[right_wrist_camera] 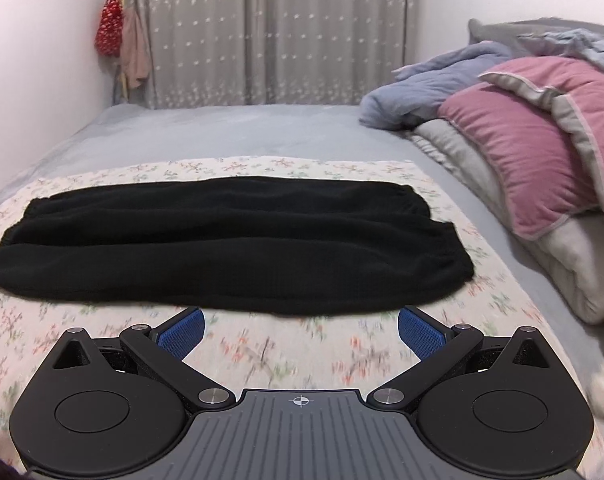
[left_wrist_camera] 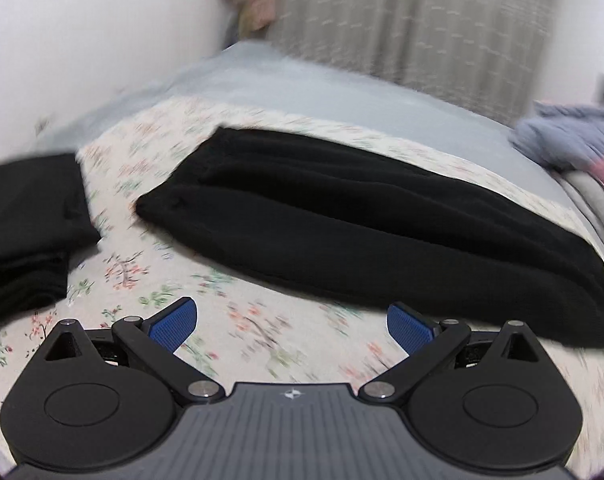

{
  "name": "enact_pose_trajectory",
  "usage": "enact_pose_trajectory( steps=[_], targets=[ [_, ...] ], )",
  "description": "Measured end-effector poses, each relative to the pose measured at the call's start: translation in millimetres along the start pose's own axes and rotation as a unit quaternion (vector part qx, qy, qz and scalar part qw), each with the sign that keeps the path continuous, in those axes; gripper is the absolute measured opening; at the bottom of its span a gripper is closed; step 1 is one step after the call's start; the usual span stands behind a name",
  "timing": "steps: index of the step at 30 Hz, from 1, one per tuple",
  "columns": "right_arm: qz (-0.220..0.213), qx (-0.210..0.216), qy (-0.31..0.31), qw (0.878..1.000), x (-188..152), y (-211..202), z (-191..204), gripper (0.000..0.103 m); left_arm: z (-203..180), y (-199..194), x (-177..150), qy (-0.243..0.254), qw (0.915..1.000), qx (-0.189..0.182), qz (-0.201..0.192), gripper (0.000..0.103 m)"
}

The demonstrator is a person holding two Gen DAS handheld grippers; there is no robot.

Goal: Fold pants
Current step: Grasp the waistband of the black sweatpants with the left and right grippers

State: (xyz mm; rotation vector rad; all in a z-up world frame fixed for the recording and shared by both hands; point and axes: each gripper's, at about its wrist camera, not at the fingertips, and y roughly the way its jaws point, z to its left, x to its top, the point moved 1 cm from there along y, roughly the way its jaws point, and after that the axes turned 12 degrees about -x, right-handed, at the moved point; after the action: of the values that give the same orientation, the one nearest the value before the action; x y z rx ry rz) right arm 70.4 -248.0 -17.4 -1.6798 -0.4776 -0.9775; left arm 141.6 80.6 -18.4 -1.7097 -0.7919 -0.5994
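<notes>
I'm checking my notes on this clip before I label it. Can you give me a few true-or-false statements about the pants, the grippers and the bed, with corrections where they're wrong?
1. The black pants lie stretched across the floral sheet. True.
2. The right gripper is clamped on the pants. False: its jaws are wide apart and hold nothing, just short of the pants' near edge.
3. The left gripper is open and empty. True.
4. A pink pillow sits to the right of the pants. True.
5. The pants are the only black garment on the bed. False: another black garment lies at the left in the left wrist view.
</notes>
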Motion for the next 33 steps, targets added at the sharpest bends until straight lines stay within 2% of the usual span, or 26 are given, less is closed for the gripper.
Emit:
enact_pose_trajectory(
  steps=[3, 5, 7, 10, 13, 14, 16, 17, 18, 19, 20, 21, 23, 24, 25, 26, 27, 28, 29, 30, 31, 33],
  targets=[
    [0.063, -0.001, 0.074, 0.995, 16.9, 54.9, -33.7, 0.103, 37.3, 36.0, 14.1, -0.065, 0.9973, 0.014, 0.032, 0.101],
    [0.104, -0.006, 0.163, 0.981, 20.0, 97.7, -67.6, 0.103, 64.7, 58.3, 21.9, -0.112, 0.9926, 0.011, 0.045, 0.101],
    [0.138, -0.013, 0.231, 0.963, 12.2, 131.8, -93.2, 0.103, 90.0, 74.8, 24.0, -0.170, 0.9837, 0.007, 0.059, 0.101],
    [0.171, -0.050, 0.284, 0.942, -3.8, 167.8, -124.6, 0.101, 118.2, 85.2, 28.2, -0.220, 0.9736, 0.031, 0.051, 0.101],
    [0.165, -0.057, 0.341, 0.924, -17.0, 184.0, -148.4, 0.099, 133.4, 88.5, 36.1, -0.236, 0.9701, 0.046, 0.030, 0.101],
    [0.159, -0.053, 0.352, 0.921, -17.7, 186.6, -151.0, 0.099, 138.2, 90.8, 39.9, -0.238, 0.9697, 0.050, 0.021, 0.101],
    [0.138, -0.055, 0.354, 0.923, -14.5, 191.4, -149.9, 0.095, 147.2, 97.3, 45.4, -0.250, 0.9669, 0.053, 0.006, 0.101],
    [0.132, -0.055, 0.351, 0.925, -12.3, 194.1, -146.9, 0.086, 151.4, 101.1, 44.6, -0.258, 0.9650, 0.049, 0.002, 0.101],
    [0.125, -0.058, 0.349, 0.927, -11.1, 197.6, -143.7, 0.070, 152.0, 104.0, 44.1, -0.264, 0.9635, 0.045, 0.002, 0.100],
    [0.123, -0.063, 0.350, 0.926, -9.3, 202.3, -142.5, 0.059, 151.5, 106.2, 45.1, -0.263, 0.9638, 0.043, -0.006, 0.100],
    [0.121, -0.073, 0.350, 0.926, -9.4, 206.3, -141.7, 0.038, 149.3, 107.3, 46.0, -0.256, 0.9657, 0.043, -0.013, 0.100],
    [0.121, -0.083, 0.352, 0.924, -9.4, 208.9, -141.8, 0.024, 147.6, 107.7, 46.6, -0.248, 0.9676, 0.040, -0.022, 0.099],
    [0.118, -0.078, 0.364, 0.921, -9.7, 211.5, -145.6, 0.015, 144.8, 110.6, 47.3, -0.248, 0.9677, 0.032, -0.033, 0.096],
    [0.115, -0.069, 0.371, 0.919, -10.4, 210.5, -147.5, 0.007, 144.4, 112.4, 47.4, -0.249, 0.9673, 0.026, -0.038, 0.090],
    [0.111, -0.059, 0.379, 0.917, -9.6, 207.4, -149.7, 0.007, 143.6, 114.6, 47.6, -0.248, 0.9677, 0.019, -0.041, 0.077],
    [0.105, -0.056, 0.383, 0.916, -7.3, 205.2, -150.4, 0.005, 142.0, 116.5, 47.9, -0.244, 0.9687, 0.012, -0.041, 0.071],
    [0.096, -0.054, 0.387, 0.916, -5.3, 199.9, -152.3, 0.005, 141.7, 117.5, 47.3, -0.239, 0.9702, 0.005, -0.040, 0.057],
    [0.087, -0.051, 0.391, 0.915, -3.4, 194.0, -154.4, 0.005, 140.7, 118.3, 47.9, -0.237, 0.9709, -0.005, -0.037, 0.037],
    [0.079, -0.045, 0.397, 0.913, -1.5, 189.1, -156.4, 0.004, 141.4, 117.7, 46.7, -0.242, 0.9695, -0.014, -0.034, 0.027],
    [0.071, -0.038, 0.403, 0.912, -1.0, 181.9, -159.3, 0.004, 143.2, 116.2, 46.6, -0.253, 0.9665, -0.025, -0.033, 0.011],
    [0.063, -0.032, 0.406, 0.911, 0.2, 176.5, -161.2, 0.004, 145.7, 114.3, 46.9, -0.259, 0.9646, -0.033, -0.035, 0.005],
    [0.053, -0.029, 0.403, 0.913, 2.2, 168.1, -163.2, 0.004, 151.3, 107.1, 47.0, -0.271, 0.9599, -0.051, -0.048, 0.002]
  ],
)
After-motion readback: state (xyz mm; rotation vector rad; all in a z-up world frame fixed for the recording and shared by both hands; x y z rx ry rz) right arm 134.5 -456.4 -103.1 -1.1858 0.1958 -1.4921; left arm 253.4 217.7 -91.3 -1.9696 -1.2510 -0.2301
